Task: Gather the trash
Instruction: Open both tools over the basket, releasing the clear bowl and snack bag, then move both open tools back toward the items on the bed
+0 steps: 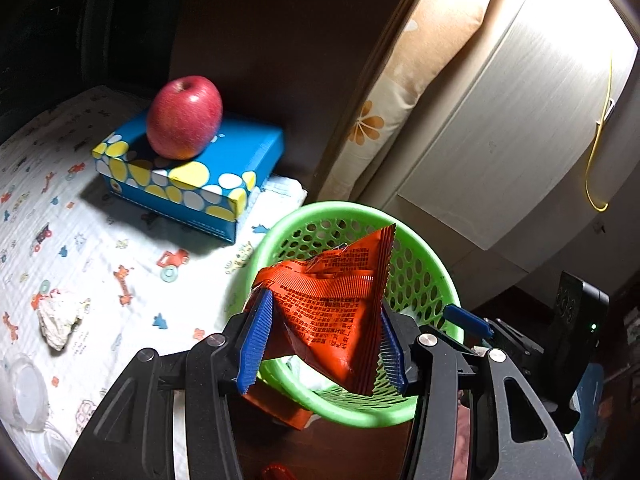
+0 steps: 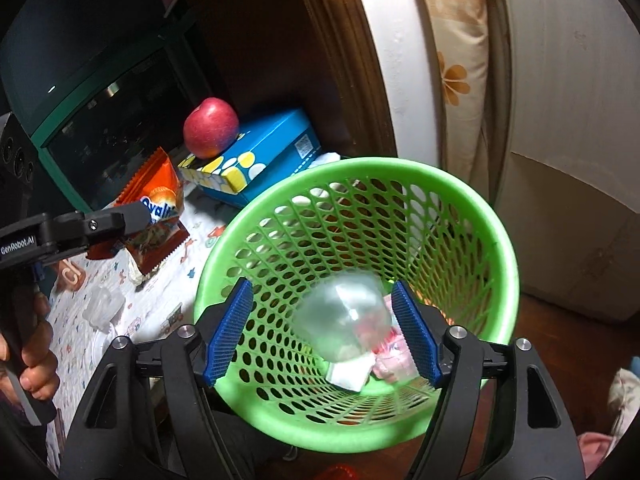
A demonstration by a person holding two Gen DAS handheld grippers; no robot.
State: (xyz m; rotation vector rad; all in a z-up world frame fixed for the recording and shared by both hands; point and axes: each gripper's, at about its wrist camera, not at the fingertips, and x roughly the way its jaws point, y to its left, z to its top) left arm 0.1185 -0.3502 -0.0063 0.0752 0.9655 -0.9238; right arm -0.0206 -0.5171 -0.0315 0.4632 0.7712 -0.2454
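Observation:
My left gripper (image 1: pixel 324 308) is shut on an orange snack wrapper (image 1: pixel 336 304), held just over the near rim of the green mesh basket (image 1: pixel 320 210). The right wrist view shows that left gripper (image 2: pixel 140 216) at the far left with the wrapper (image 2: pixel 160 196) in it, short of the basket (image 2: pixel 360 166). My right gripper (image 2: pixel 322 286) stands open over the basket's mouth. A blurred clear plastic cup (image 2: pixel 344 316) sits between its jaws, inside the basket and well apart from the left pad. White paper (image 2: pixel 347 376) and a pink wrapper (image 2: pixel 394 356) lie at the bottom.
A red apple (image 1: pixel 184 118) rests on a blue spotted tissue box (image 1: pixel 188 172) on the patterned cloth (image 1: pixel 100 248). A crumpled tissue (image 1: pixel 58 320) and clear plastic pieces (image 1: pixel 24 392) lie on the cloth at left. A pale cabinet (image 1: pixel 500 120) and a flowered cushion (image 1: pixel 400 92) stand behind the basket.

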